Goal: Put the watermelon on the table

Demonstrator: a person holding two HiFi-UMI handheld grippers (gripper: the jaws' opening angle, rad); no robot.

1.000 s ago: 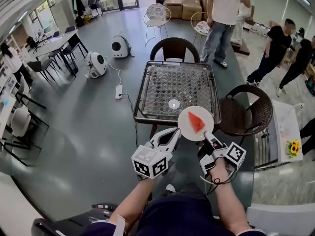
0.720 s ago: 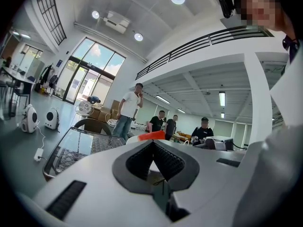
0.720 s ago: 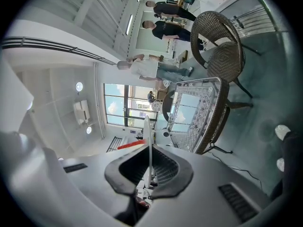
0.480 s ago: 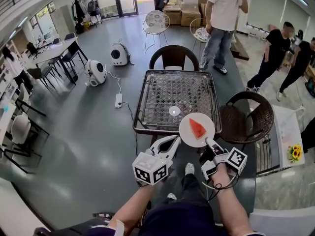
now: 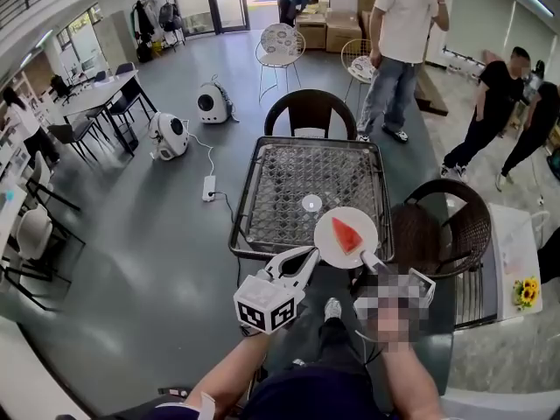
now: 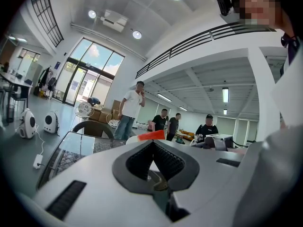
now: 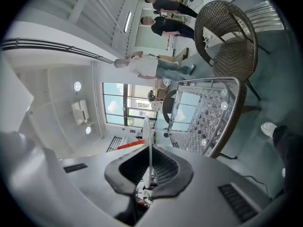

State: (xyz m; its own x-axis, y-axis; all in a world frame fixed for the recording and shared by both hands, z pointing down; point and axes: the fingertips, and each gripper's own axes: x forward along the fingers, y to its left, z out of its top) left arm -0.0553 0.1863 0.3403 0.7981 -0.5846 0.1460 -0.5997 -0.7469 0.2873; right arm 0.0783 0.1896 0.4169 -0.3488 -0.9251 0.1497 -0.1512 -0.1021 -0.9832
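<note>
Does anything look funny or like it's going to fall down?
Only a little. The white plate with the watermelon slice is pinched just at its rim by the right gripper, near the table's front edge. It looks level, and nothing is spilled.

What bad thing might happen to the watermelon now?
The plate is pinched only at its edge by the right gripper, so it might tilt and the watermelon could slide off. It hangs by the near rim of the table, so a slip may drop it on the floor. The left gripper, jaws shut, is close and could bump it.
</note>
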